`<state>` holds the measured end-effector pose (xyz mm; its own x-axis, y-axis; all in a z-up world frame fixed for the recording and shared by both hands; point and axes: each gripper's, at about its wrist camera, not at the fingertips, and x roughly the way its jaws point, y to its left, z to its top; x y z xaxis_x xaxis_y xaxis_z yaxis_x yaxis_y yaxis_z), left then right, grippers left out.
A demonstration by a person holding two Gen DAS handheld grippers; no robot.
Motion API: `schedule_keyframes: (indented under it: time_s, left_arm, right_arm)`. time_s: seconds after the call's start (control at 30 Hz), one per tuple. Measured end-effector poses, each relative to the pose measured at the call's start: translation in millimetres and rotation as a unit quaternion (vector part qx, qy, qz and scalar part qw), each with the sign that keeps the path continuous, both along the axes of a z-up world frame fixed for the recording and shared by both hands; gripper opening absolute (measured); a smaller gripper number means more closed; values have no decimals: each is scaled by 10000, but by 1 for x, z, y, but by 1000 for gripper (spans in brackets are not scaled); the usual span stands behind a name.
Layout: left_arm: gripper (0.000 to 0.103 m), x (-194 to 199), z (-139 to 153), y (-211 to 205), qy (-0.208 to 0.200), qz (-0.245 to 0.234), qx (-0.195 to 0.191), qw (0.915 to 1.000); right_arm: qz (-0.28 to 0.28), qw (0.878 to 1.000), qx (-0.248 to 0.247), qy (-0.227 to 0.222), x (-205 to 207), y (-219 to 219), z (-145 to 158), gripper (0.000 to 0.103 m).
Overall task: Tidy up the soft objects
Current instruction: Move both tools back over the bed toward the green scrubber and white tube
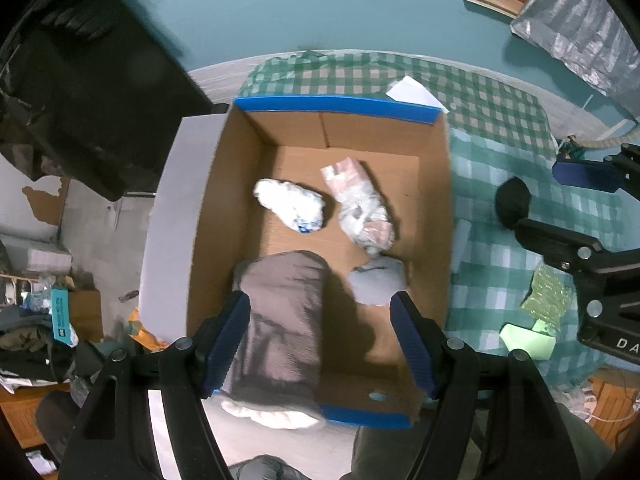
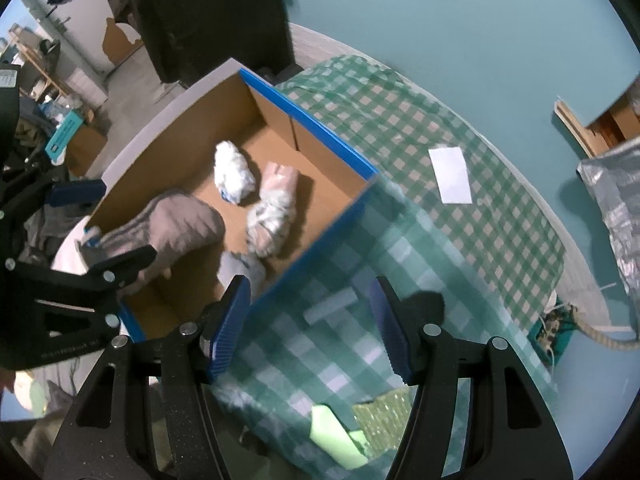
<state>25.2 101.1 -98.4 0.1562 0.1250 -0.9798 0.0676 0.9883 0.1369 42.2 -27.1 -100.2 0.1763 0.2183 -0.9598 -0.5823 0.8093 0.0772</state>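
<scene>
Left gripper (image 1: 320, 344), jaws spread and holding nothing, over the cardboard box (image 1: 340, 106), the brown sock (image 1: 284, 320) lying lengthwise against its left finger; right gripper (image 2: 308, 328), also spread, hovers nearer the black soft object (image 2: 428, 304) on the checked cloth (image 2: 460, 216).

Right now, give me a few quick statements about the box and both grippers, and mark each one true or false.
1. The cardboard box holds a white bundle. True.
2. The left gripper is shut tight on the brown-grey cloth. False: its jaws are wide open, the cloth draped over the box's near edge.
3. The black soft item is inside the box. False: it lies on the checked cloth.
4. The right gripper is open and empty. True.
</scene>
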Motion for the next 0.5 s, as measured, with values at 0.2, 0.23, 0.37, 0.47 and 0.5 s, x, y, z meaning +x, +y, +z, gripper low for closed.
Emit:
schedule_keyframes:
  time_s: [0.2, 0.23, 0.37, 0.47, 0.5]
  left_arm:
    - [74, -10, 2, -29, -7, -281, 33, 9996]
    - [74, -12, 3, -34, 5, -321, 28, 9995]
    - [74, -16, 3, -51, 38, -478, -10, 9988]
    - [74, -19, 2, -67, 83, -624, -40, 9980]
    - [74, -19, 2, -73, 94, -673, -49, 9977]
  right_arm:
    - [-145, 9998, -116, 54, -12, -38, -6, 63]
    - [-191, 9997, -130, 69, -13, -46, -8, 63]
    - [-344, 9992, -172, 126, -21, -70, -12, 63]
    - [-510, 9983, -189, 199, -27, -93, -17, 63]
    - [-554, 9980, -193, 219, -28, -98, -19, 63]
